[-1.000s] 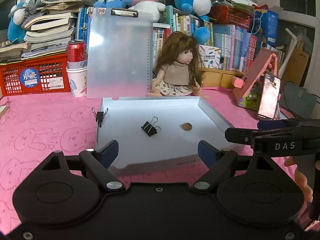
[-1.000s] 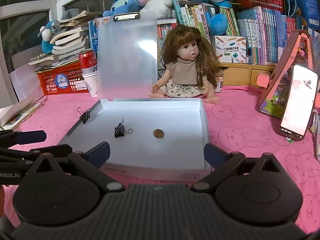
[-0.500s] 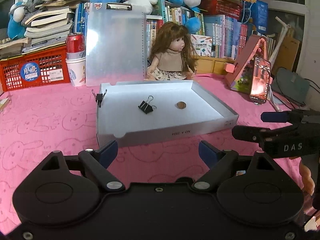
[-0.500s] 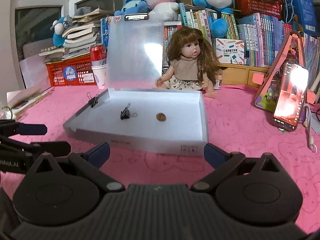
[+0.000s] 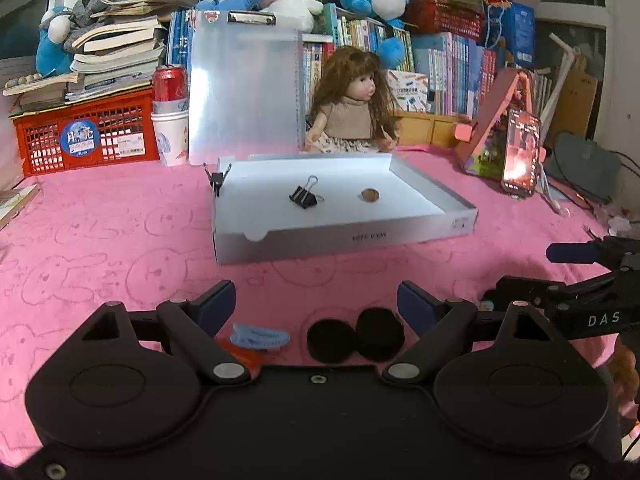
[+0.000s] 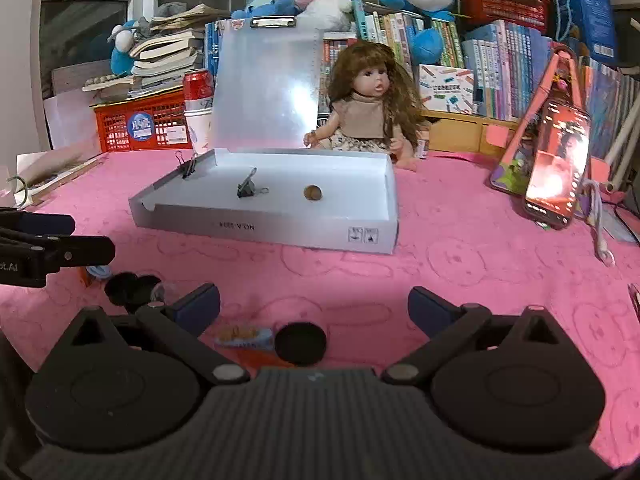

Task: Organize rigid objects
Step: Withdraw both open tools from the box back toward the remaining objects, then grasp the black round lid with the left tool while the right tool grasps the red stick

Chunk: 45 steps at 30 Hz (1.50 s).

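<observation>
A shallow white box lies on the pink cloth. Inside it are a black binder clip and a small brown round object. Another binder clip is clipped on its left wall. My left gripper is open above two black round discs and a light blue hair clip. My right gripper is open above one black disc and a small blue packet. Both grippers are empty.
A doll, a clear clipboard, a red can on a cup and a red crate stand behind the box. A phone on a stand is at the right. Books and plush toys fill the back.
Both grippers have pulled back from the box toward the near table edge. The discs, hair clip and packet have come into view under them.
</observation>
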Available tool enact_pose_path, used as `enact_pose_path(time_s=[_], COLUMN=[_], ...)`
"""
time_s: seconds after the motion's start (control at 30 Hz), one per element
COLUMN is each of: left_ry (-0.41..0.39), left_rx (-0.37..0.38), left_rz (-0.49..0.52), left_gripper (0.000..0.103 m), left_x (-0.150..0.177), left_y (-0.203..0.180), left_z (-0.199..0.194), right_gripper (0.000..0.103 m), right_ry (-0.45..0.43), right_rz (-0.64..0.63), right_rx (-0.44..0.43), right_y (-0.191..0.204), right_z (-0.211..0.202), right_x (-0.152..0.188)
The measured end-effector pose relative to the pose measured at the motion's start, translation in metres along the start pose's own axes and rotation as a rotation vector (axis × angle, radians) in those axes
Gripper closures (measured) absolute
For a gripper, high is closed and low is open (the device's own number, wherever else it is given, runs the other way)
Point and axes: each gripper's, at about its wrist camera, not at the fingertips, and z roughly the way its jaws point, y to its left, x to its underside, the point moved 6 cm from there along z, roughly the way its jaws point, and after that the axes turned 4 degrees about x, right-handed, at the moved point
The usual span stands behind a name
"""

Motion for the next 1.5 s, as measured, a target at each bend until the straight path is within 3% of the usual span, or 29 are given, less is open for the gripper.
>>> enact_pose_path(time_s=[0.13,0.4,0.5,0.67,0.77,0.9,1.1,1.33,1.5], left_ry=[0.015,0.031,0.037,0.066,0.077,0.088,0.079,0.071,0.068], left_rx=[0.011,0.040,0.046,0.054,0.044,0.018,-0.014,-0.017,-0.018], left_rz=[0.004,0.028,0.021,0.007,0.006,0.003,0.005,0.011,0.015], left_gripper=[0.020,0.042,0.057,0.070,0.070,0.070,0.070,0.066,0.064], left_x=[0.008,0.017,0.019,0.022,0.026,0.030,0.029,0.028,0.028], left_y=[-0.003,-0.011,-0.012,-0.011,-0.009,-0.006,-0.003,-0.002,-0.003], left_z=[-0.001,-0.003,-0.003,-0.002,-0.002,0.002,0.010,0.016,0.018], right_gripper=[0.000,0.003,0.011,0.027,0.034,0.034,0.038,0.061,0.065], right_ry=[0.006,0.007,0.007,0.035,0.064,0.071,0.077,0.087,0.086], right_rz=[0.008,0.025,0.021,0.020,0.044,0.054,0.019,-0.016,-0.042], right_rx=[0.005,0.005,0.003,-0.014,-0.046,-0.080,-0.019,-0.011,-0.067], right_y=[-0.001,-0.002,-0.001,0.002,0.006,0.017,0.029,0.035,0.037], right_z=[-0.003,-0.008,-0.008,-0.007,-0.007,-0.008,-0.001,0.003,0.004], right_x=[0.008,0.017,0.017,0.020,0.024,0.027,0.028,0.026,0.024])
